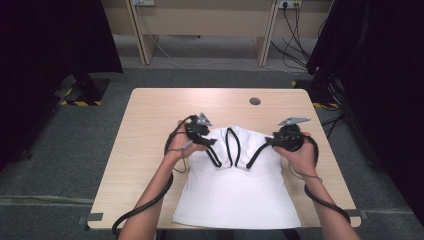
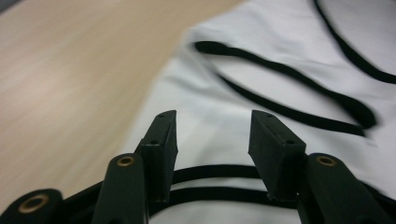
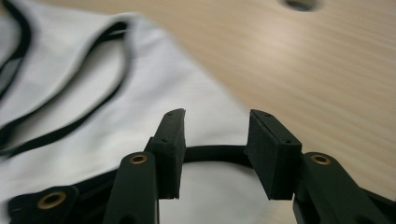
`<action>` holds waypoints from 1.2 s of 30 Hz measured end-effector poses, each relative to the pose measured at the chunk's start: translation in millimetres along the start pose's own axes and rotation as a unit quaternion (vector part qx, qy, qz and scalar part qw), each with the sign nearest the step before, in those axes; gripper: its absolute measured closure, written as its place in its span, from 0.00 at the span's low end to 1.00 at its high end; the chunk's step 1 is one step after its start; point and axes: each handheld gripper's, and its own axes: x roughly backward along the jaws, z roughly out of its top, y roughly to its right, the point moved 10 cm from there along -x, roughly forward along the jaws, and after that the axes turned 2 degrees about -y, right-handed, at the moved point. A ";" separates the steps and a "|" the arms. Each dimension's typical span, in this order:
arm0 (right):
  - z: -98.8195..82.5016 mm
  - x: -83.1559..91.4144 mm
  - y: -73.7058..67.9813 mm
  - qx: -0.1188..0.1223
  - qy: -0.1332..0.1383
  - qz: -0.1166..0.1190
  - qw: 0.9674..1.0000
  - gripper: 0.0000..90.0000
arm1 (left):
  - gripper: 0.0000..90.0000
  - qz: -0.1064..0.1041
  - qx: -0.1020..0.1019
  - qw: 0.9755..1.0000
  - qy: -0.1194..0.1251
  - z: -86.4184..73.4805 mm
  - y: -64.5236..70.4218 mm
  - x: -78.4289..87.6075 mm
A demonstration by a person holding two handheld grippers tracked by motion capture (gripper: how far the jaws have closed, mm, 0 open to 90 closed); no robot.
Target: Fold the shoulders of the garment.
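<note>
Wooden bench [image 1: 150, 130]: white tank top [image 1: 240, 195] with black trim, laid flat. Left gripper [image 2: 212, 135] and right gripper [image 3: 215, 140] half open above its straps, gripping nothing.

The right gripper [image 3: 215, 156] hovers with jaws apart over the white garment [image 3: 154, 107]. Its black trim [image 3: 215, 153] crosses between them. Bare table [image 3: 303, 70] lies to the right.
</note>
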 end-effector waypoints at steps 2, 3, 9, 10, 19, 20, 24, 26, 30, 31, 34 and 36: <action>-5.6 -0.5 29.1 -0.038 -0.012 -0.013 0.999 0.61 | 0.55 0.010 0.037 0.999 0.003 -7.7 -23.1 0.3; -8.7 -2.0 36.0 -0.046 -0.018 -0.009 0.999 0.60 | 0.55 0.013 0.059 0.998 0.007 -11.1 -33.3 -0.4; -17.3 -13.9 35.3 -0.046 -0.022 0.029 0.998 0.55 | 0.51 0.010 0.129 0.991 0.016 -23.0 -58.2 -5.6; -17.8 -15.9 33.9 -0.043 -0.026 0.029 0.998 0.54 | 0.51 0.007 0.133 0.991 0.004 -28.2 -58.4 -8.9; -28.7 -28.9 32.7 -0.034 -0.048 0.011 0.998 0.80 | 0.54 -0.033 0.103 0.994 -0.033 -43.6 -38.5 -20.9; -29.7 -29.3 32.7 -0.036 -0.047 0.009 0.998 0.83 | 0.57 -0.031 0.098 0.994 -0.034 -43.5 -38.9 -21.1; -29.6 -29.3 34.7 -0.050 -0.043 0.015 0.998 0.92 | 0.78 -0.022 0.092 0.994 -0.047 -42.4 -43.1 -21.7; -26.6 -29.4 37.1 -0.054 -0.037 0.015 0.998 0.94 | 0.86 -0.011 0.089 0.995 -0.048 -40.5 -45.6 -21.9; -19.2 -30.5 41.1 -0.061 -0.029 0.009 0.998 0.95 | 0.90 -0.004 0.108 0.994 -0.020 -31.3 -50.7 -17.3; -18.1 -31.3 42.7 -0.061 -0.028 0.004 0.998 0.95 | 0.90 0.001 0.108 0.994 -0.016 -29.6 -52.6 -15.8; -15.7 -34.5 47.2 -0.068 -0.027 -0.005 0.997 0.95 | 0.90 0.014 0.114 0.993 0.001 -22.6 -57.6 -11.4; -12.2 -34.6 48.4 -0.068 -0.022 -0.014 0.997 0.95 | 0.90 0.020 0.115 0.993 0.005 -18.5 -60.3 -9.5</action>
